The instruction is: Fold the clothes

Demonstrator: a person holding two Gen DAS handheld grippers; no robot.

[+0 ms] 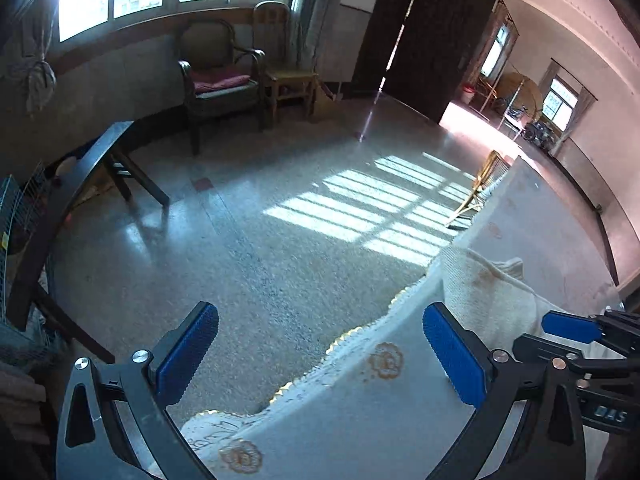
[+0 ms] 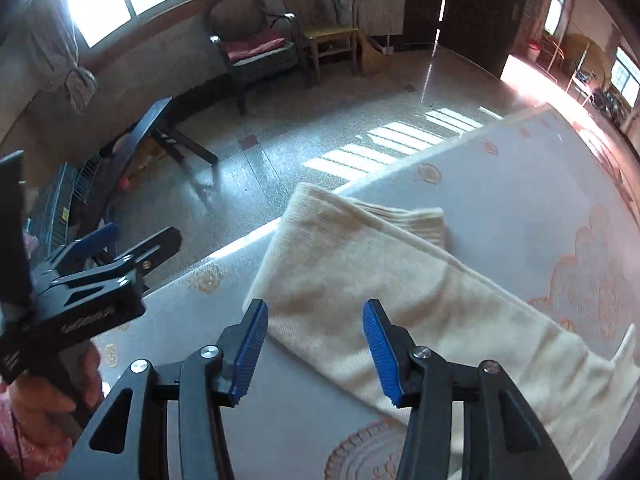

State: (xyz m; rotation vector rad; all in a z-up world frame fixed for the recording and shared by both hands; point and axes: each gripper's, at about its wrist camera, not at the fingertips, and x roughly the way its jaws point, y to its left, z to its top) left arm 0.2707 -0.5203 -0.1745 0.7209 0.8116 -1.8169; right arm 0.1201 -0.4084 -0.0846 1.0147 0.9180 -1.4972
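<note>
Hovering with right gripper (image 2: 314, 346) jaws half apart, holding nothing, over cream garment (image 2: 360, 280) lying partly folded near table (image 2: 520, 200) edge. Left gripper (image 1: 320, 356) gaping wide, empty. Probably needing next: gripping near edge, folding over.

left wrist: table edge (image 1: 360, 412), floorward | right wrist: steeply down, tabletop | shared: table

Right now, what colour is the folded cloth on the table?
The folded cloth is cream, a pale yellowish white. It shows best in the right wrist view.
</note>
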